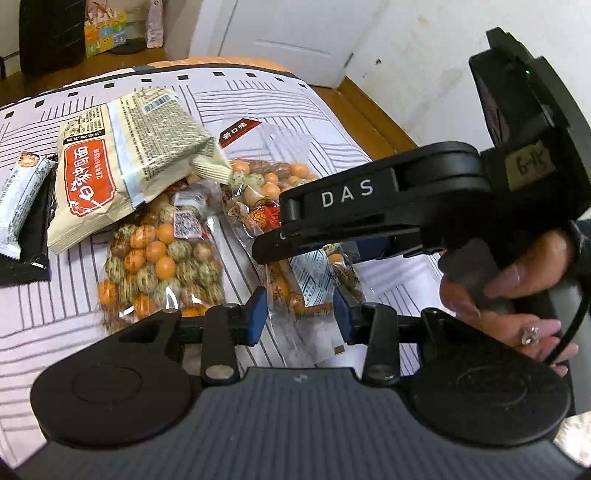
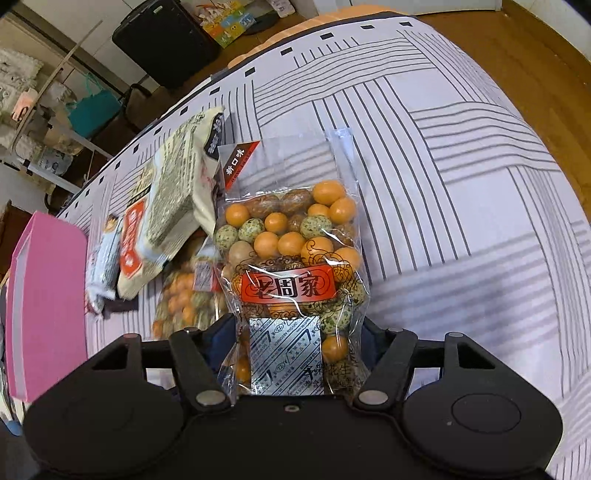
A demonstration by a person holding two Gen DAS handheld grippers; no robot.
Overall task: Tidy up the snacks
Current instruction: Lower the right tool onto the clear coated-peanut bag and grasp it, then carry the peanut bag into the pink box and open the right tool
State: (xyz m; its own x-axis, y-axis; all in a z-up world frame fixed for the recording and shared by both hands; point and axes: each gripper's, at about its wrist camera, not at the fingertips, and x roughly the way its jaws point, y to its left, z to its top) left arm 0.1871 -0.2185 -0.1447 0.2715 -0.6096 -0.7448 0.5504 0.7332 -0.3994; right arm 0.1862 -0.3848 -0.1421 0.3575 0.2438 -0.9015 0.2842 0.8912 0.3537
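Note:
A clear bag of coated peanuts with a red label [image 2: 291, 258] sits between the fingers of my right gripper [image 2: 299, 347], which is shut on its lower end. In the left wrist view this bag [image 1: 280, 192] lies under the right gripper [image 1: 273, 236]. My left gripper [image 1: 300, 317] is open, its blue pads either side of the bag's bottom edge. A second peanut bag [image 1: 162, 266] lies to the left. A cream noodle packet [image 1: 122, 162] rests partly on it. A white bar [image 1: 22, 199] and a black packet [image 1: 35, 236] lie at far left.
Everything lies on a bed with a white striped cover [image 2: 443, 184]. A pink box [image 2: 44, 295] stands at the bed's left side. A black suitcase [image 2: 162, 40], a chair and shelves stand on the wooden floor beyond. A white wall and door [image 1: 295, 33] are behind.

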